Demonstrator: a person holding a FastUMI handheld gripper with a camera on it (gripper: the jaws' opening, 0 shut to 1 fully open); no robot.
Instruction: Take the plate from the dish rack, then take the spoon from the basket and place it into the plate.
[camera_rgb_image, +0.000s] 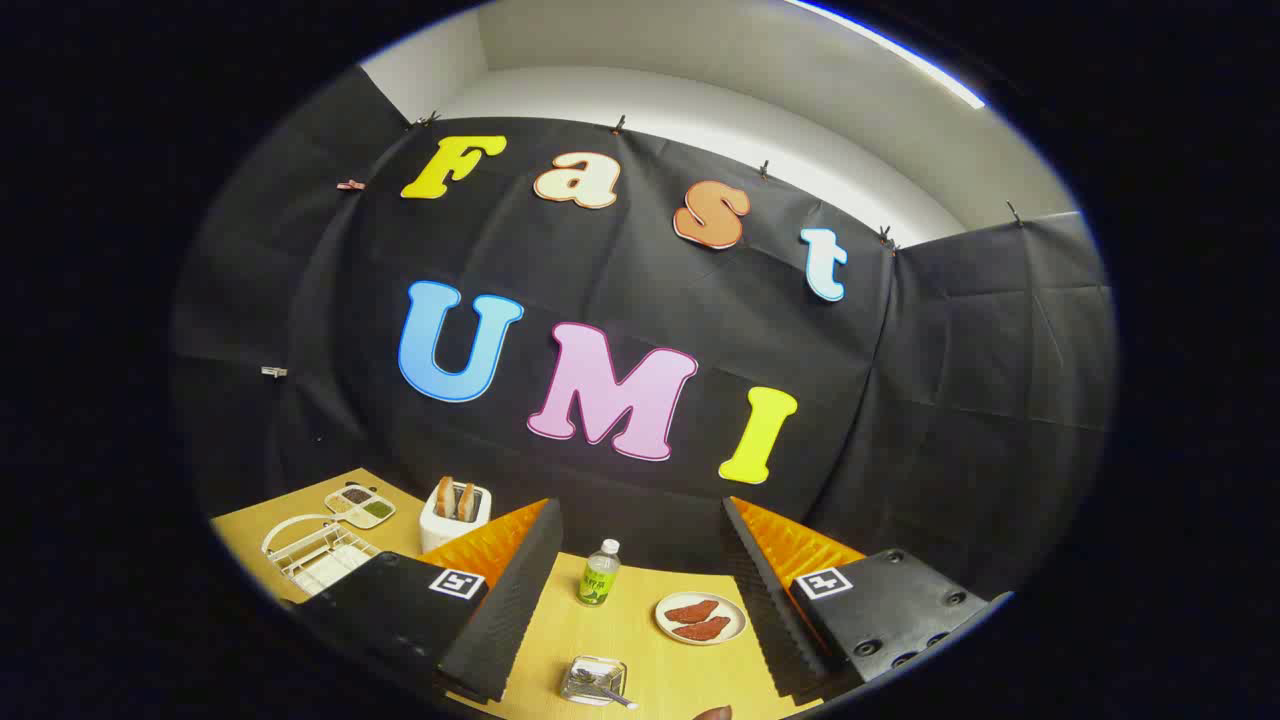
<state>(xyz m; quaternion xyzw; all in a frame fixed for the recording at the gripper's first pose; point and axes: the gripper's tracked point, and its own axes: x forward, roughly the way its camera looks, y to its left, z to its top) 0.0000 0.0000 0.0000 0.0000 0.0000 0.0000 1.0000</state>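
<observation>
Nothing of the task appears to be done yet. On the bench (640, 640), the white wire dish rack (315, 550) is seen off to the left of the fingers, with what may be a plate lying in it. The small basket (594, 680) with the spoon (600, 686) sits between the fingers, just ahead. A plate of food (701, 617), a bottle (598, 574) and a toaster (455, 514) are also seen. The gripper (640, 600) is spread wide and nothing is held or touched.

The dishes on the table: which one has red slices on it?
The round plate, between the open gripper's fingers beside the bottle. The divided tray beyond the white rack holds dark and green bits instead.
</observation>
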